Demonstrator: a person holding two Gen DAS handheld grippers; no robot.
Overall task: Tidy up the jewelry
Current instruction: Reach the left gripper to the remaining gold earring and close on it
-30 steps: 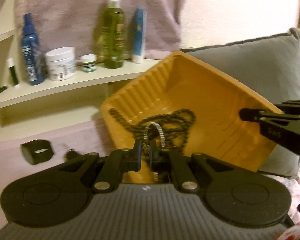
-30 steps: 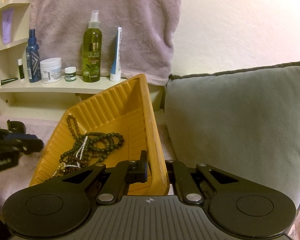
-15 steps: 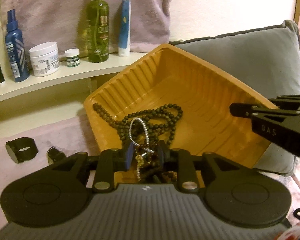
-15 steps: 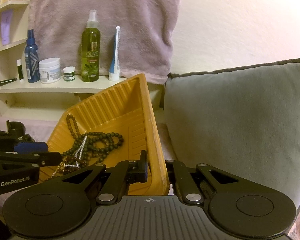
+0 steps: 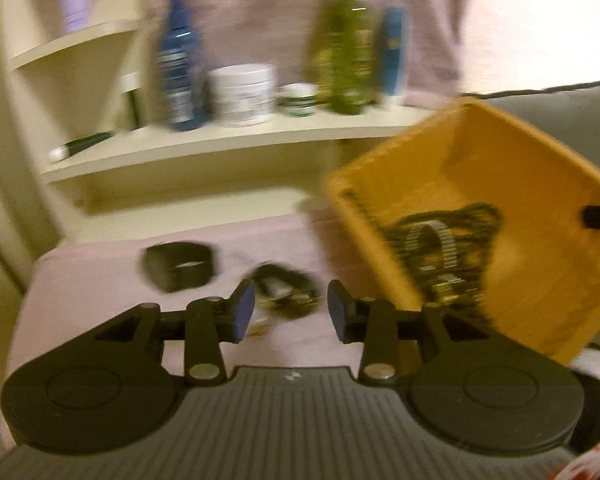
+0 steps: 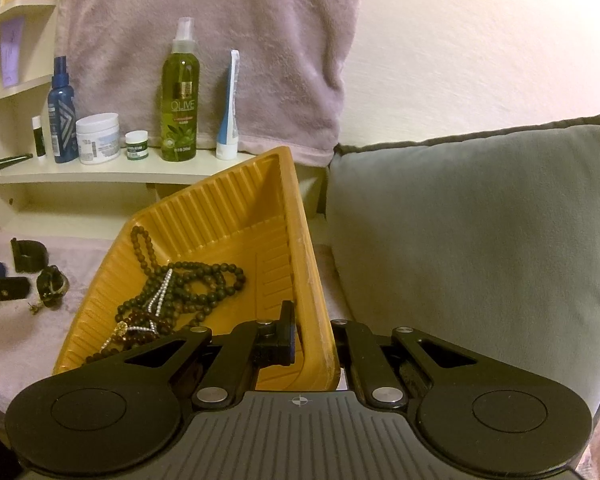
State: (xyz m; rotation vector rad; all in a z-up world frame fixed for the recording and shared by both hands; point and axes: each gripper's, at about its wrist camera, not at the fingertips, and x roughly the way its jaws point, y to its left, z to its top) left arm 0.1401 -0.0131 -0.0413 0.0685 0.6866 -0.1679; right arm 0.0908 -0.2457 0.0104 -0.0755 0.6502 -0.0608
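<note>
A yellow ribbed tray (image 6: 236,216) is tilted, and my right gripper (image 6: 314,340) is shut on its right rim. In it lie a dark bead necklace (image 6: 204,284) and a silver chain (image 6: 160,296). The left wrist view is blurred; the tray (image 5: 520,168) is at its right with the silver chain (image 5: 446,240) inside. My left gripper (image 5: 290,314) is open and empty over the pink cloth, just before a small dark jewelry piece (image 5: 288,284). A black cuff (image 5: 180,266) lies to the left. Both also show in the right wrist view: the cuff (image 6: 28,254) and the dark piece (image 6: 52,284).
A cream shelf (image 6: 100,172) behind holds a blue spray bottle (image 6: 62,116), a white jar (image 6: 98,138), a green olive bottle (image 6: 180,100) and a tube (image 6: 228,108). A grey cushion (image 6: 480,240) stands right of the tray. A pink towel (image 6: 220,40) hangs on the wall.
My left gripper let go of the silver chain into the tray, opened wide and swung left to the loose pieces on the cloth. My right gripper kept hold of the tray rim.
</note>
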